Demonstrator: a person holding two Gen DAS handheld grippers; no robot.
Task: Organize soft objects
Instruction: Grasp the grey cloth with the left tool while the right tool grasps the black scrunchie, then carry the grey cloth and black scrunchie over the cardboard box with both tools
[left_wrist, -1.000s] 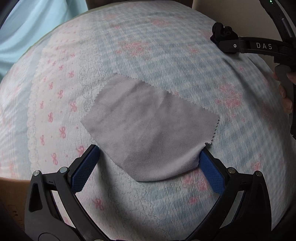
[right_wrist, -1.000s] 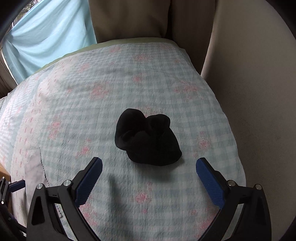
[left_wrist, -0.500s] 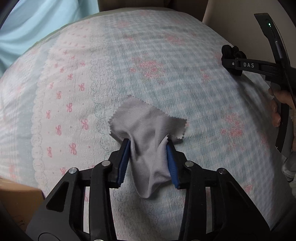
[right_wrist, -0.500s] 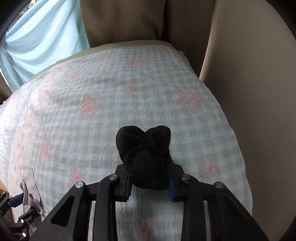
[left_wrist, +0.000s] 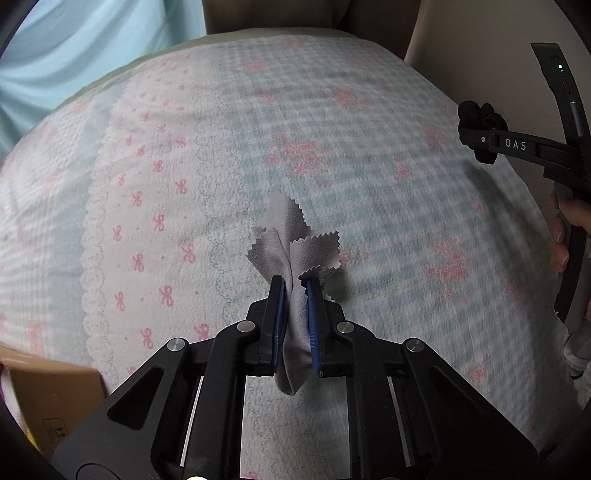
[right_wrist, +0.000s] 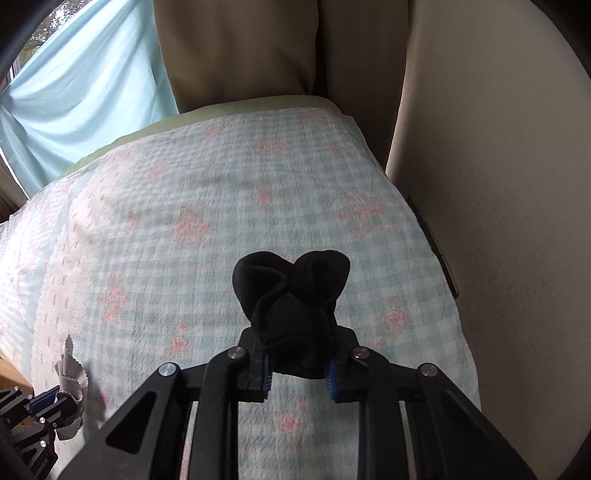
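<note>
My left gripper (left_wrist: 294, 291) is shut on a grey cloth (left_wrist: 293, 243) with zigzag edges, bunched between the blue pads and lifted off the bed. My right gripper (right_wrist: 297, 363) is shut on a black rolled sock (right_wrist: 291, 288), held above the checked bedspread (right_wrist: 184, 221). In the left wrist view the right gripper (left_wrist: 480, 138) shows at the far right with the black sock (left_wrist: 480, 112) in it. In the right wrist view the left gripper (right_wrist: 55, 400) shows at the lower left with the grey cloth (right_wrist: 72, 373).
The bedspread (left_wrist: 166, 184) is blue-checked with pink flowers and a white lace-edged band. A cardboard box (left_wrist: 48, 398) sits at the lower left. A beige wall (right_wrist: 498, 184) is on the right, a tan cushion (right_wrist: 236, 51) and light blue curtain (right_wrist: 85, 92) behind.
Both grippers closed from open: the left onto the flat grey cloth, bunching it and lifting it; the right onto the black sock, lifting it off the bed.
</note>
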